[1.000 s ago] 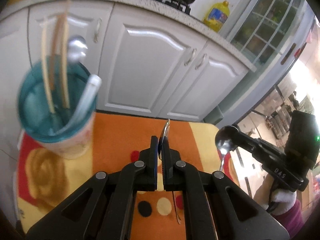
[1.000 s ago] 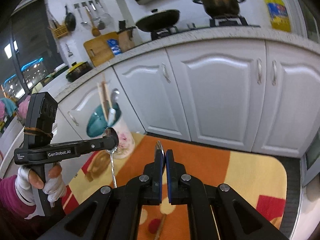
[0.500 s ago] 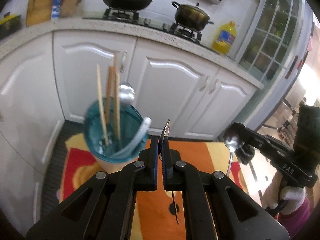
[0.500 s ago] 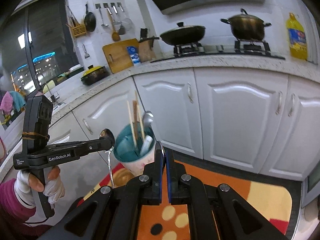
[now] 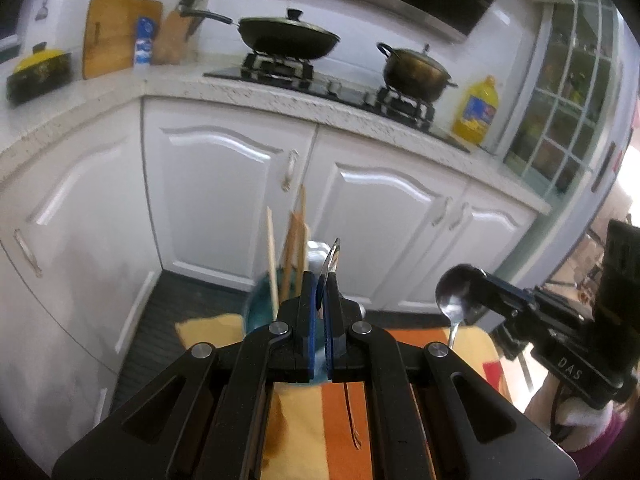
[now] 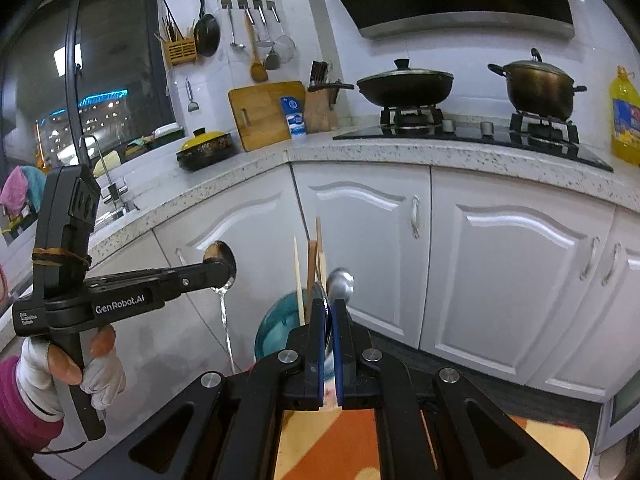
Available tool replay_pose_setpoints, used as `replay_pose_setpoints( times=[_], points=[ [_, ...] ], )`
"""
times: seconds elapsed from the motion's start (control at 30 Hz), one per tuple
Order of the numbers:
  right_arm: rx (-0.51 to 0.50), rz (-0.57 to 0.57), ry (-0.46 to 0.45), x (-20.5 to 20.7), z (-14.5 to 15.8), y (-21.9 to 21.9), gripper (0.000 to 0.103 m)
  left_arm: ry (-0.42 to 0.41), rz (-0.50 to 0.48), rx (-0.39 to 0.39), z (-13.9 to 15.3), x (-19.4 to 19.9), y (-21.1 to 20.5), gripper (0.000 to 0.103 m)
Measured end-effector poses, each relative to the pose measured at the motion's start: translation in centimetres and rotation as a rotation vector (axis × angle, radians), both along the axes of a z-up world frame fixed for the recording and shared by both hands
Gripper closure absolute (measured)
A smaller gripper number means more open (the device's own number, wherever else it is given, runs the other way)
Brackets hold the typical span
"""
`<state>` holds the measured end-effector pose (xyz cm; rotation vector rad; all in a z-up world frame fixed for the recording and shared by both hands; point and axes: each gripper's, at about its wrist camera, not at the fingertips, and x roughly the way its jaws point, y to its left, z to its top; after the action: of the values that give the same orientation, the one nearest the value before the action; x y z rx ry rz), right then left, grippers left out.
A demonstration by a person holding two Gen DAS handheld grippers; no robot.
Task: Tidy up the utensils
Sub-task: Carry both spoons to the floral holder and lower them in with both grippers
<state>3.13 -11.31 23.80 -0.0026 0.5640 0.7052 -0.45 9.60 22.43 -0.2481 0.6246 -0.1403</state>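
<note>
White kitchen cupboards point(image 5: 224, 184) behind. Orange mat point(image 5: 340, 432) below. Left gripper point(image 5: 320, 304) pinched tight on a metal spoon point(image 6: 219, 264). Right gripper point(image 6: 329, 320) pinched tight on another spoon point(image 5: 454, 292). Teal utensil cup point(image 6: 276, 332) just beyond, with chopsticks point(image 6: 298, 280) inside.

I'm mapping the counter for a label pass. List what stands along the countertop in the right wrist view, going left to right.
Yellow-lidded pot → wooden cutting board → blue-and-white carton → knife block → black lidded wok → bronze lidded pot → yellow oil bottle.
</note>
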Motion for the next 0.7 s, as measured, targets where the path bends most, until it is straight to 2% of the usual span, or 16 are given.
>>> replay_pose_setpoints(
  times=[0.2, 0.5, 0.7],
  points=[
    [-0.011, -0.025, -0.043, 1.7, 1.0, 1.8, 0.1, -0.034, 0.05, 0.008, 1.1, 2.0, 1.8, 0.101],
    [-0.062, -0.074, -0.101, 4.2, 0.2, 4.6, 0.1, -0.071, 0.096, 0.103, 0.8, 4.9, 1.9, 0.101],
    [-0.075, -0.087, -0.108, 6.1, -0.7, 5.4, 0.1, -0.084, 0.141, 0.162, 0.2, 6.3, 2.5, 0.101]
  ],
)
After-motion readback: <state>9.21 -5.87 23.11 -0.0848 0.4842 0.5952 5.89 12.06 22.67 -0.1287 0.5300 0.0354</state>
